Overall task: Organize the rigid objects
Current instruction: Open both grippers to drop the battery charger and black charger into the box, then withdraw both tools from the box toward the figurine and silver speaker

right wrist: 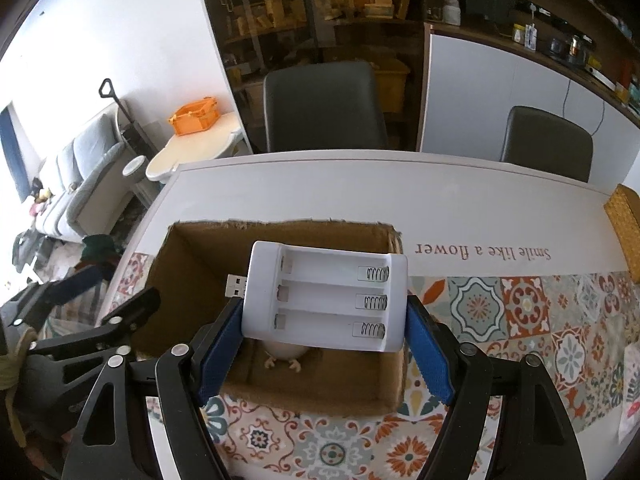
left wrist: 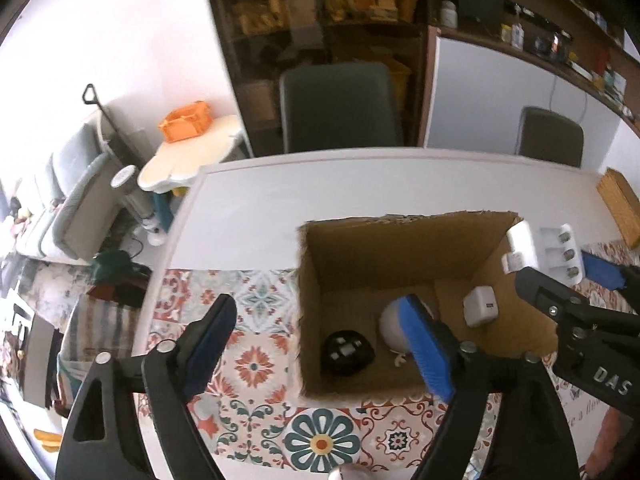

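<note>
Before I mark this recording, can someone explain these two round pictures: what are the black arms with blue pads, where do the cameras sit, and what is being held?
A person holds two hand-held grasping tools; no robot arm is present. A fisheye camera sits on each one, looking along its two fingers.

In the left view, the left tool stands open and empty at a cardboard box on a patterned tablecloth. In the box lie a black round object, a white rounded object and a white plug adapter.

In the right view, the right tool grips a white battery charger, its slots empty, above the box. The same charger also shows at the right edge of the left view.
</note>
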`<state>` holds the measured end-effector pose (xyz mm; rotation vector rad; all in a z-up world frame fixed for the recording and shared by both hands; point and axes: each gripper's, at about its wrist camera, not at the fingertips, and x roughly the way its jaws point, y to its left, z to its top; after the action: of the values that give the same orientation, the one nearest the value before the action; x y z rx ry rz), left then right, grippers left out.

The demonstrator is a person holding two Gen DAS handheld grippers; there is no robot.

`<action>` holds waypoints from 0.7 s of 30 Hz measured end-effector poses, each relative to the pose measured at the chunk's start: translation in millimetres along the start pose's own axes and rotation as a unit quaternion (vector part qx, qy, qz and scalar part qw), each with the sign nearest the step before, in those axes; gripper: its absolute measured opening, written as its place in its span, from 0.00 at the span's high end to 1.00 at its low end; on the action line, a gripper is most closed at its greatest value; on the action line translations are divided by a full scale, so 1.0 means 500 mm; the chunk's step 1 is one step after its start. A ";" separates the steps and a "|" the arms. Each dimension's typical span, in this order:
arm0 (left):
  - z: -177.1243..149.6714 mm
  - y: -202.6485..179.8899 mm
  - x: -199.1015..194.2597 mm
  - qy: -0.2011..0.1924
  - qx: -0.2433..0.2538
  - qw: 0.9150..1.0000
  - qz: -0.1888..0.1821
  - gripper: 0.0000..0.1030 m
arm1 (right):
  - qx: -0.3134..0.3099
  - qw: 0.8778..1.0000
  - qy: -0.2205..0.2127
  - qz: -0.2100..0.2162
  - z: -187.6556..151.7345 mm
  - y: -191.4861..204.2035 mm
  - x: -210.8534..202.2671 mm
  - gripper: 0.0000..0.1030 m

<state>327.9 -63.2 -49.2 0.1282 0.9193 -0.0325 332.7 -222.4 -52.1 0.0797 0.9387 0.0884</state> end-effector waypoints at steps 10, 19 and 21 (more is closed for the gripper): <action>-0.022 0.036 -0.060 -0.025 -0.012 1.000 0.015 0.16 | 0.009 1.000 -0.007 -0.013 -0.002 0.016 -0.009 0.17; -0.055 0.045 -0.129 -0.042 -0.024 0.999 -0.004 0.13 | 0.012 1.000 -0.017 0.001 -0.038 0.016 -0.080 0.17; -0.063 0.044 -0.145 -0.046 -0.025 0.999 -0.009 0.12 | 0.011 1.000 -0.022 0.003 -0.047 0.015 -0.099 0.17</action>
<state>260.7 -39.6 -8.4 0.0725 0.8292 -0.0316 284.2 -219.7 -25.5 0.1046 0.8964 0.0804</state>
